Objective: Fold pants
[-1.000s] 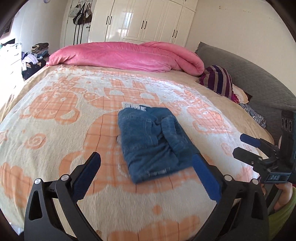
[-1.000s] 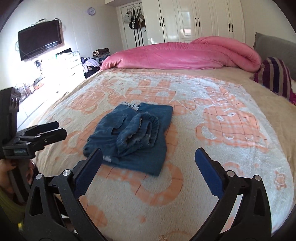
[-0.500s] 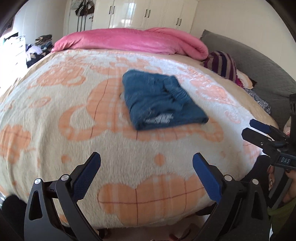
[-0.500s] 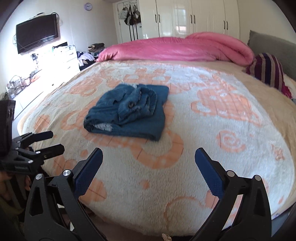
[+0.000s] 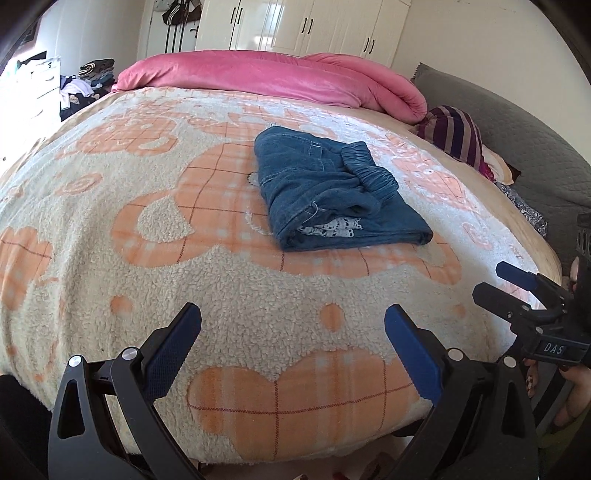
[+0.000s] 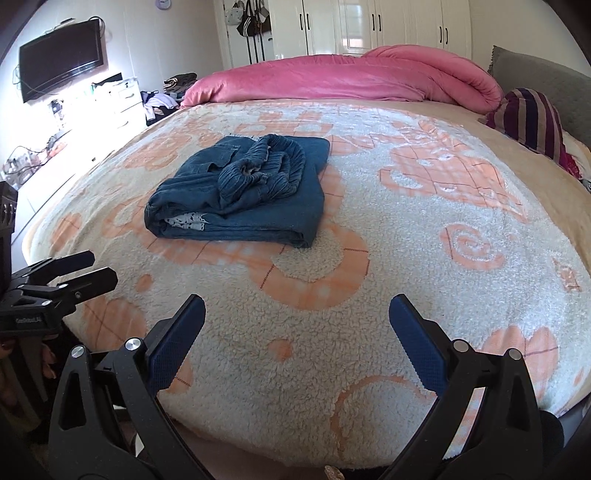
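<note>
The blue denim pants (image 5: 332, 188) lie folded in a compact bundle on the fleece blanket (image 5: 229, 280), elastic waistband bunched on top and a white patterned lining showing at the near edge. They also show in the right wrist view (image 6: 243, 195). My left gripper (image 5: 293, 332) is open and empty, held back near the foot edge of the bed, well short of the pants. My right gripper (image 6: 297, 325) is open and empty, also back at the bed's near edge. Each gripper shows at the side of the other's view: the right one (image 5: 517, 291), the left one (image 6: 70, 273).
A pink duvet (image 5: 280, 79) lies rolled across the far end of the bed. A striped pillow (image 5: 458, 134) and grey headboard (image 5: 517, 122) are at the right. White wardrobes (image 6: 388, 26), a wall TV (image 6: 59, 59) and a cluttered dresser (image 6: 107, 103) stand beyond.
Both grippers have pulled back from the folded pants toward the foot of the bed, staying open. The pants lie still where they were.
</note>
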Demonstrator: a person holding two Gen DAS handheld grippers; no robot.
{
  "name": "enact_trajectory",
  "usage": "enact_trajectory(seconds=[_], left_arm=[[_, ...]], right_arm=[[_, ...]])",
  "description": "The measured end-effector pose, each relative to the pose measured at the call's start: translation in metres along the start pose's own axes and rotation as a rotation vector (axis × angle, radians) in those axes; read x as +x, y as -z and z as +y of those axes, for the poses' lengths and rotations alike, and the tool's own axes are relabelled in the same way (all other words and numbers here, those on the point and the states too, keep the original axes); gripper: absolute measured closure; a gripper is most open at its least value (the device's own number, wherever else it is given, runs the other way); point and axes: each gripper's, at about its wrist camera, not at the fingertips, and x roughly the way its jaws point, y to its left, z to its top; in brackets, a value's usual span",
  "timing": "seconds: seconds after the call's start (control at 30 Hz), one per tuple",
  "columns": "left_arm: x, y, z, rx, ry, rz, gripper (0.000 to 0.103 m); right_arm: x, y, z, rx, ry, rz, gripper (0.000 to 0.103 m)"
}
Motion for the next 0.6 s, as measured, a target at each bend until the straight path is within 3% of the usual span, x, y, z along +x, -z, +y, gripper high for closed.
enact_trajectory(seconds=[0.6], left_arm=[[-0.0020,-0.0015,-0.0026,0.008,-0.012,0.002,0.004]], right_arm=[[0.0004,-0.0004,0.0000,0.007,-0.001,0.001,0.009]])
